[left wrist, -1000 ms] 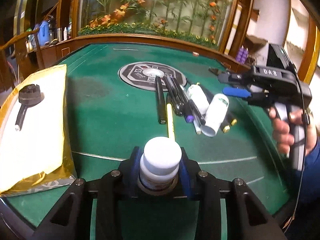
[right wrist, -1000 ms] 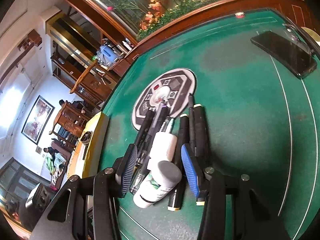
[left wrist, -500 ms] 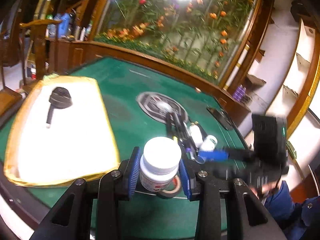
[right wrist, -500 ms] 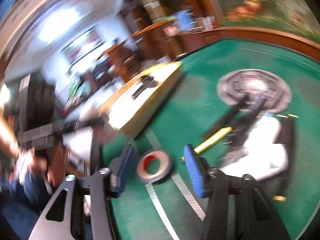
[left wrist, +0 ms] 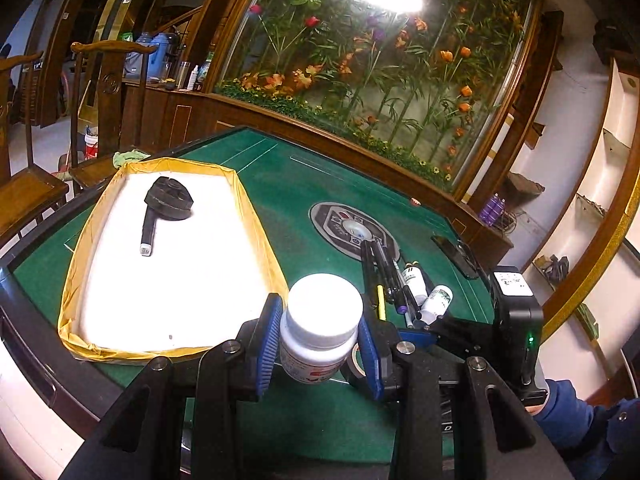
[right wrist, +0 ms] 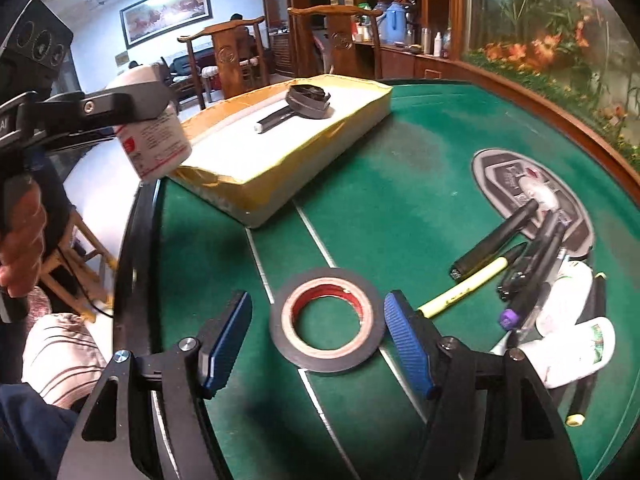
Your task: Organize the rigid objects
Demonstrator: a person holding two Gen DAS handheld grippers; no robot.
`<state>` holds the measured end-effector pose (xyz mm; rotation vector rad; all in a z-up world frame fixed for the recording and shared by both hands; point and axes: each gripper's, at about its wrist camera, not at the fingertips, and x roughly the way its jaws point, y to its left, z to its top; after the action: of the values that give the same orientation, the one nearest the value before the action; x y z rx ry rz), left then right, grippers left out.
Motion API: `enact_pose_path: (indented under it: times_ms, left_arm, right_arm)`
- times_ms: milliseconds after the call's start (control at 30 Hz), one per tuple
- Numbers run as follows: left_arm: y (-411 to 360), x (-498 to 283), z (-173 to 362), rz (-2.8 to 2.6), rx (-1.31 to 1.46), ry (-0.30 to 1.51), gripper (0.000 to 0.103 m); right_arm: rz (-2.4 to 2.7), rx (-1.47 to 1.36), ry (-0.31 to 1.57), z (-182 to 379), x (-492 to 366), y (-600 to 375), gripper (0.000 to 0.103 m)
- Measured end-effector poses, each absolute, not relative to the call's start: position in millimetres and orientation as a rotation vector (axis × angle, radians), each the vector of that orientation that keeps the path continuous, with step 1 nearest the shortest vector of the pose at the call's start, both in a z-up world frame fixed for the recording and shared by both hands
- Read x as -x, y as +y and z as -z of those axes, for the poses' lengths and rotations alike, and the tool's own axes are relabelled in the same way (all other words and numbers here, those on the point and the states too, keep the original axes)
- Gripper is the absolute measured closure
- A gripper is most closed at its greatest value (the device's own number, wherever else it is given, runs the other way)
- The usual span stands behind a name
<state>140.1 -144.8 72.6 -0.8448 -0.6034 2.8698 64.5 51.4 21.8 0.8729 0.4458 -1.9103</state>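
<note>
Since a second ago, the right claw [right wrist: 318, 336] is being swung off the heap of pens and small bottles and brought over a roll of tape [right wrist: 325, 320] lying flat on the green counter [right wrist: 400, 184]. Its jaws are just being opened wider, and the roll is being straddled with a gap showing on either side, so nothing is being gripped yet. The left claw [left wrist: 318, 344] is being kept clamped on a white pill bottle [left wrist: 322, 326], which is being carried clear of the counter towards the yellow-edged tray [left wrist: 256, 216] and is hanging near its front corner. By this reading, one piece is being delivered while the next is being lined up. Inside the tray a black roll [left wrist: 170, 199] and a black marker [left wrist: 147, 229] are lying touching each other; the rest of its white floor is bare. Pens [right wrist: 532, 264] and two white bottles [right wrist: 572, 344] are waiting in a pile beside the round plate at the counter's middle.
</note>
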Motion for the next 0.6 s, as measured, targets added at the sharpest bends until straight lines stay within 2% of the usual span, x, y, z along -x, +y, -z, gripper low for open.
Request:
enact_pose_path:
  times_ms: [200,233,267,433,600]
  left_arm:
    - [-147,-140,-70,-2.868,0.854,-0.609,0.065]
    - [-147,-140,-70,-2.866,0.856,-0.608,0.065]
    - [-147,-140,-69,-2.865,0.859,-0.607,0.065]
    - [-150,-141,-68,-2.864,0.861,-0.617,0.065]
    - [-169,-135,-74,-2.856,0.88,-0.634,0.065]
  right_arm:
    - [1.886,-0.9,0.492,-9,-63,45,0.032]
    - [1.886,-0.91,0.492,-9,-64,45,0.034]
    - [1.899,-0.919,0.48,-8,-61,46,0.041]
    - [1.906,-0.931,0.372,-20,-56,57,0.042]
    - [1.945,-0.886,0.166,-58,-39,69,0.042]
